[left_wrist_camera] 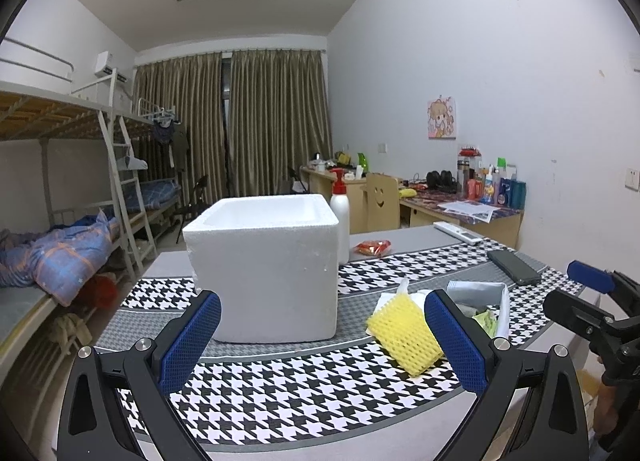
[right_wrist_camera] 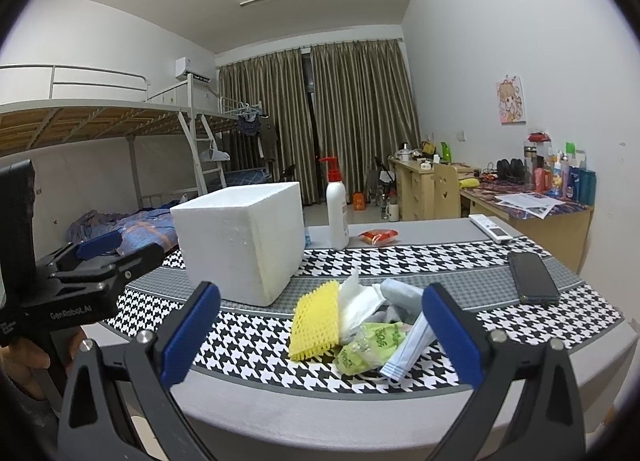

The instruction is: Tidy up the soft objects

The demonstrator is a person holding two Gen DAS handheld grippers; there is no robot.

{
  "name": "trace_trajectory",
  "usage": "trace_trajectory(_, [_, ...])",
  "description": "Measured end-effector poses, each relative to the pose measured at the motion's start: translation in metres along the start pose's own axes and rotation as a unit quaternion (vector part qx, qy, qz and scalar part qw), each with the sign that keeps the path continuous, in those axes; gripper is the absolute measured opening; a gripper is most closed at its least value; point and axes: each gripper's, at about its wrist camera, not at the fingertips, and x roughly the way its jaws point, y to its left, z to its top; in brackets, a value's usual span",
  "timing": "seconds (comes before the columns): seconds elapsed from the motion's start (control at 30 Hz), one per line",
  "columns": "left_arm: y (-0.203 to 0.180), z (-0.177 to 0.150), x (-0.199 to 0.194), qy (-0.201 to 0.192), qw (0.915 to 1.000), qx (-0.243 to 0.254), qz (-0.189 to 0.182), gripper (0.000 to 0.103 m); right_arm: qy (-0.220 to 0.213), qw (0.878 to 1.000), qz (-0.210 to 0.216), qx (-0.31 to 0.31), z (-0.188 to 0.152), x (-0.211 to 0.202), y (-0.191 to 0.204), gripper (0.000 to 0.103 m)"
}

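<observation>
A white foam box [left_wrist_camera: 266, 261] [right_wrist_camera: 240, 239] stands open-topped on the houndstooth table. To its right lies a heap of soft items: a yellow foam net [left_wrist_camera: 404, 335] [right_wrist_camera: 315, 319], white tissue [right_wrist_camera: 358, 301], a grey pouch [left_wrist_camera: 478, 293] [right_wrist_camera: 402, 297], a green wrapper [right_wrist_camera: 368, 345] and a pale blue sachet [right_wrist_camera: 408, 353]. My left gripper [left_wrist_camera: 322, 335] is open in front of the box with nothing between its fingers. My right gripper [right_wrist_camera: 320, 335] is open above the near table edge, facing the heap. Each gripper shows at the other view's edge.
A white pump bottle [left_wrist_camera: 341, 217] [right_wrist_camera: 337, 211] stands behind the box, with a red snack packet [left_wrist_camera: 372, 248] [right_wrist_camera: 378, 236] beside it. A black phone [left_wrist_camera: 513, 266] [right_wrist_camera: 532, 277] and a white remote [left_wrist_camera: 458, 232] [right_wrist_camera: 490, 227] lie at the table's right. Bunk beds stand left, desks right.
</observation>
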Motion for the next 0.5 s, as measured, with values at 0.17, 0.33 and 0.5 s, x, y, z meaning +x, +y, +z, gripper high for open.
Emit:
trace_trajectory(0.17, [-0.003,0.001,0.000,0.000,1.0000,0.005,-0.005,0.102,-0.001,1.000,0.002,0.001,0.001,0.001,-0.001,0.102])
trace_trajectory(0.33, [-0.001,0.002,-0.001,-0.003,1.0000,-0.002,-0.006,0.102,0.000,1.000,0.001,-0.001,0.001,0.003,-0.001,0.102])
trace_trajectory(0.5, [0.000,0.001,0.002,0.001,1.0000,-0.001,-0.007,0.102,0.008,1.000,-0.006,-0.002,0.000,0.011,-0.002,0.102])
